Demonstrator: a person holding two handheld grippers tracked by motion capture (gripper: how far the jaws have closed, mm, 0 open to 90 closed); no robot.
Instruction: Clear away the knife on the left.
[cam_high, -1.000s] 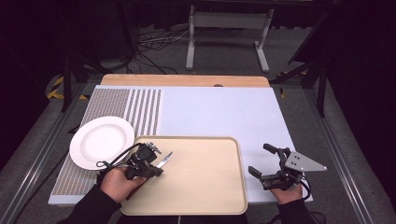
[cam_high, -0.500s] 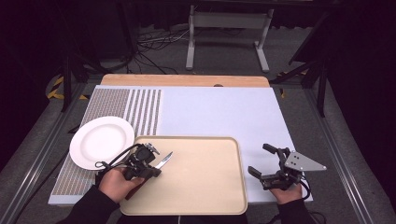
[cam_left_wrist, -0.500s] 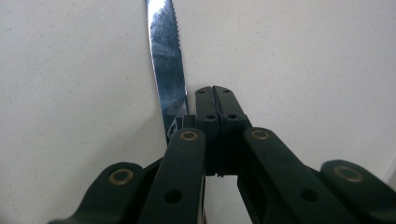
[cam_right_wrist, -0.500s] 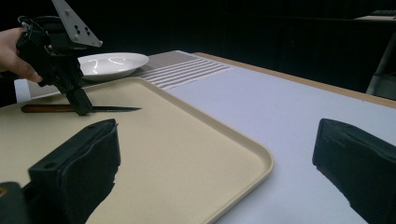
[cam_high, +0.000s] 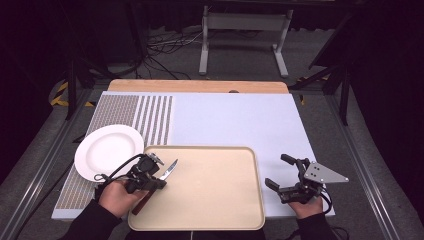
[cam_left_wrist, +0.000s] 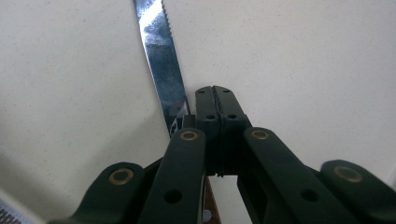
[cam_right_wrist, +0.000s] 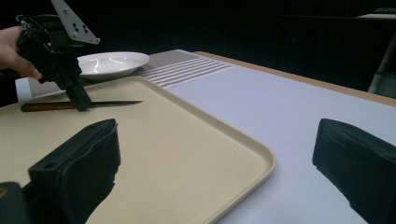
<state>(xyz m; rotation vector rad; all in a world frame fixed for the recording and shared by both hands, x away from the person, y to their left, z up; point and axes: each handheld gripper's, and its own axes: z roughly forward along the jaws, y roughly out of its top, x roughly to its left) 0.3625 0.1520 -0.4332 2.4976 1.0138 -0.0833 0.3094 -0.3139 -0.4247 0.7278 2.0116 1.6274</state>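
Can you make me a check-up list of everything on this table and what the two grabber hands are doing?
Surface: pale blue table mat, striped patch at left.
Job's things: steel serrated knife with brown wooden handle lying on the beige plastic tray.
Clutter: round white plate, bare.
Grippers: left gripper shut, tip down at the knife; right gripper open, holding nothing.
Cables: black cable looping from left gripper.
Surroundings: dark floor, grey metal stand.
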